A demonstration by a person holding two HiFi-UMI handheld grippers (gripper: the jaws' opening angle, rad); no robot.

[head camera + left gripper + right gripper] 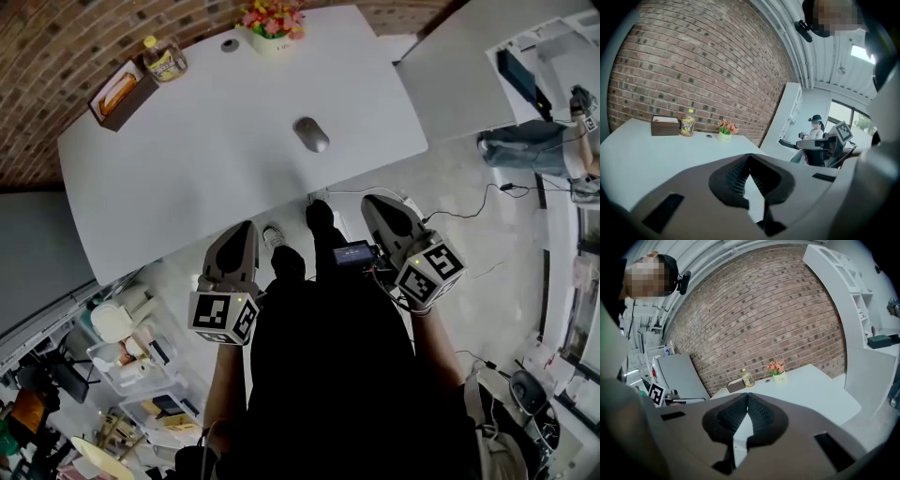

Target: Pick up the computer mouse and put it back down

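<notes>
A grey computer mouse [310,134] lies near the middle of the white table [187,197] in the head view. Both grippers hang short of the table's near edge, over the floor, and point toward it. My left gripper [247,230] is at the lower left of the mouse, my right gripper [372,201] at its lower right, and neither touches it. In the left gripper view the left gripper [749,158] has its pads meeting at the tip with nothing between them. The right gripper [747,397] looks the same in its own view. The mouse shows in neither gripper view.
At the table's far edge stand a flower pot [272,23], a yellow-labelled bottle [164,58], a brown box [120,94] and a small dark disc [230,44]. A second white table [459,75] adjoins at the right. A person [534,145] sits beyond it. Cluttered shelves fill the lower left.
</notes>
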